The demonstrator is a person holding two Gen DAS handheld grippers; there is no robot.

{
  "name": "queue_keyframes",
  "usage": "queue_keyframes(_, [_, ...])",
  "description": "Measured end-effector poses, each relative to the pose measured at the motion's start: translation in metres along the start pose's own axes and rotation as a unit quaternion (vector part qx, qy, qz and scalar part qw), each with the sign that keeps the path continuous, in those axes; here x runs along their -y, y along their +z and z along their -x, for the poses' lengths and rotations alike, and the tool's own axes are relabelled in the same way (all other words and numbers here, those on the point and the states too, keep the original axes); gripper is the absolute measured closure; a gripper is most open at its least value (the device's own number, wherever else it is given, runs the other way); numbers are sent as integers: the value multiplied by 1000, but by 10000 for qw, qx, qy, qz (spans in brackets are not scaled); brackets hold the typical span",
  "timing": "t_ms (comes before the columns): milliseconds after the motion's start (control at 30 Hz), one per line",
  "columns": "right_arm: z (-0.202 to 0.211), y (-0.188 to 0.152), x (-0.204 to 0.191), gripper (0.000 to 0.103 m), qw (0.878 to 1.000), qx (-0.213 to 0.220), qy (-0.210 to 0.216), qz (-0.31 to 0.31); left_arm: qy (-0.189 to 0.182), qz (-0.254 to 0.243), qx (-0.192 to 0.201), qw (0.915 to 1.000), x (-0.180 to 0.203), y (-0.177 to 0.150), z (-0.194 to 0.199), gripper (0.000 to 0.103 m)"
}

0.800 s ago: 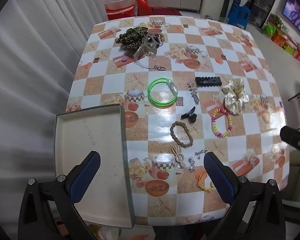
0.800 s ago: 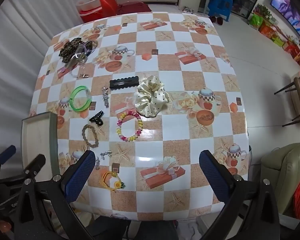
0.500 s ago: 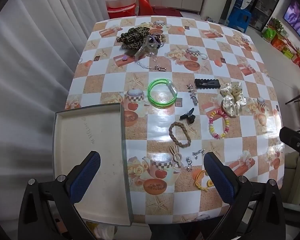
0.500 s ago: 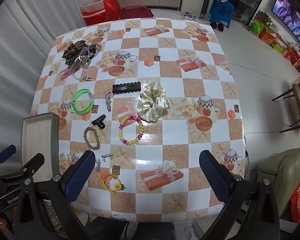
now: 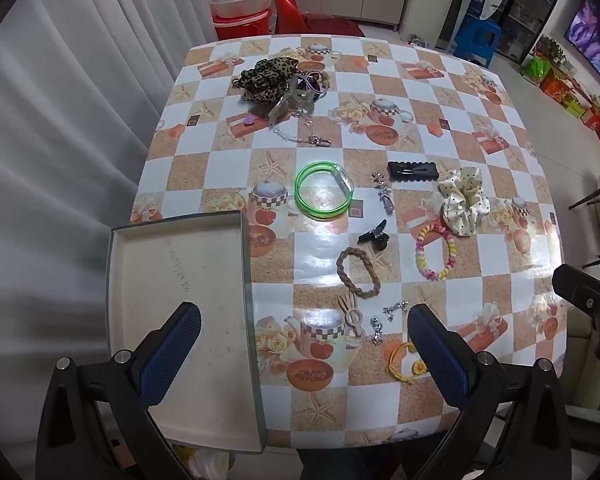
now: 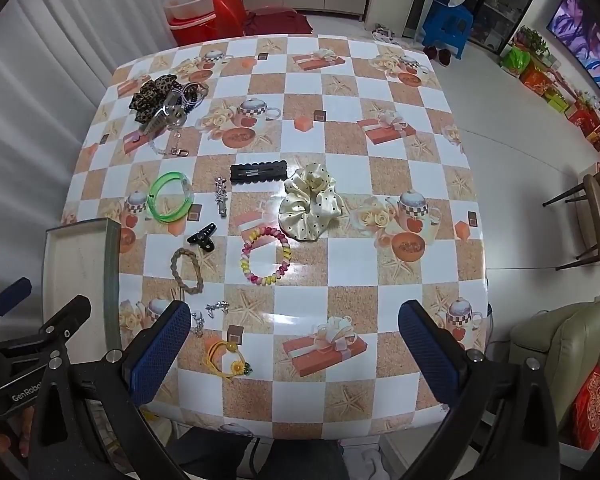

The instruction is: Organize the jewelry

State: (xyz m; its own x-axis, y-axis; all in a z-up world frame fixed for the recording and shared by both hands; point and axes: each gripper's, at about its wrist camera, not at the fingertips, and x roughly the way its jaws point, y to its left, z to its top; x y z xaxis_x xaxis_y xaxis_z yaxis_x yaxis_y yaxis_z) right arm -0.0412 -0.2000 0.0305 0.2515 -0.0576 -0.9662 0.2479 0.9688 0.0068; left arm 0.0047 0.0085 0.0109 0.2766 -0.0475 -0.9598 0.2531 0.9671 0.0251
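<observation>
The left gripper is hanging above the near edge of the table with the checked orange and white cloth, and its two blue padded fingers are standing wide apart with nothing between them. The right gripper is hanging over the near edge too, also spread wide and holding nothing. A flat grey cardboard tray is sitting at the near left corner of the table, partly under the left gripper. The jewelry is lying spread out on the cloth: a bright green plastic bangle is sitting just past the tray, a brown braided hair band is lying nearer, and a small black claw clip is resting between them. A pink and yellow beaded bracelet is touching a cream satin scrunchie with black dots. A flat black hair clip is lying just beside the scrunchie. A yellow string bracelet with a flower is lying near the right gripper's left finger. A leopard print scrunchie is sitting in a small pile at the far left of the table
</observation>
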Motion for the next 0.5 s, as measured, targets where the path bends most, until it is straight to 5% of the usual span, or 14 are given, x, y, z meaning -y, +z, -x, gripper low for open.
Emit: queue_keyframes(500, [0,0,-3,0,10000,-24,-25,21,-6,11,-4,10000,-2,2,1,0])
